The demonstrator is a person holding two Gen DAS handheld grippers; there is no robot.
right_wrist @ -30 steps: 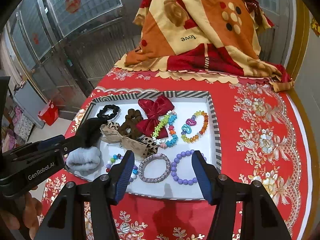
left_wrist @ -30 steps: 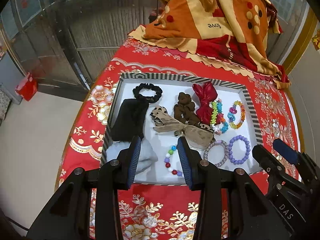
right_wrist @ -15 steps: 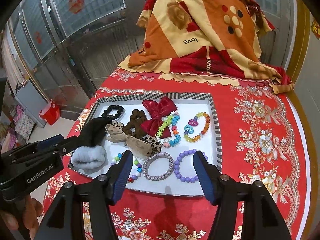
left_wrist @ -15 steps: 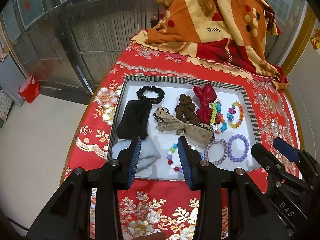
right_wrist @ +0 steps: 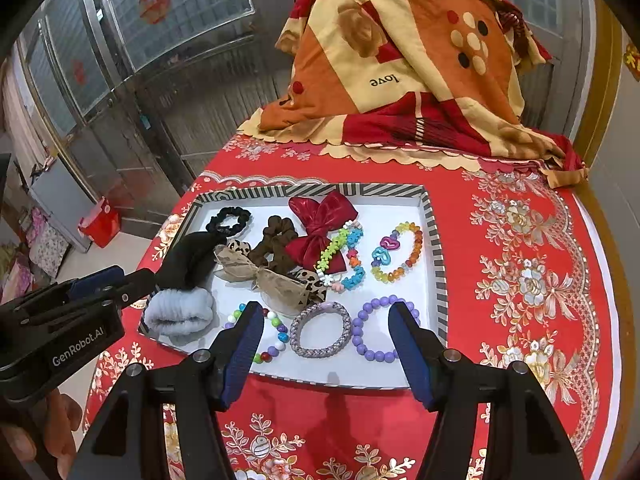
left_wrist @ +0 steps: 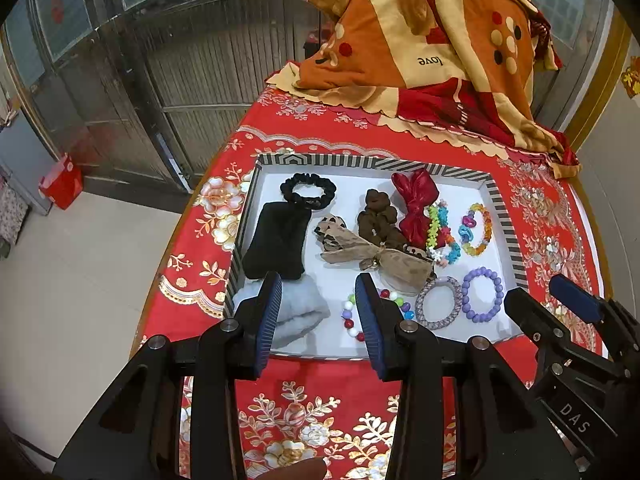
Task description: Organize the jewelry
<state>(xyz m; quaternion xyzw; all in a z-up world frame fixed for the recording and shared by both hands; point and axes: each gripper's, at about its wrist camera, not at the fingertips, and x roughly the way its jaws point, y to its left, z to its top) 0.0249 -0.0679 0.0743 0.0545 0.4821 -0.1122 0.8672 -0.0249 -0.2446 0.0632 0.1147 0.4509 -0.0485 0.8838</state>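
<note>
1. A white tray (right_wrist: 434, 240) with a striped rim sits on a counter (right_wrist: 520, 280) covered with a red flowered cloth.
2. In the tray lie a black scrunchie (right_wrist: 229, 219), a brown scrunchie (right_wrist: 276, 242), a red bow (right_wrist: 320, 228), a tan bow (right_wrist: 264, 276), a black pouch (left_wrist: 276, 242) and a gray fuzzy band (right_wrist: 180, 312).
3. Bead bracelets lie there too: a purple one (right_wrist: 370, 330), a silver woven one (right_wrist: 320, 330), a many-colored one (right_wrist: 264, 332) and a yellow one with hearts (right_wrist: 396, 252).
4. The left claw (left_wrist: 316, 320) hangs above the tray's near edge. It is spread apart and holds nothing.
5. The right claw (right_wrist: 326, 344) hangs over the near bracelets. It is spread wide, has just been opening a bit, and holds nothing.
6. A folded blanket (right_wrist: 400, 60) sits at the far end of the counter.
</note>
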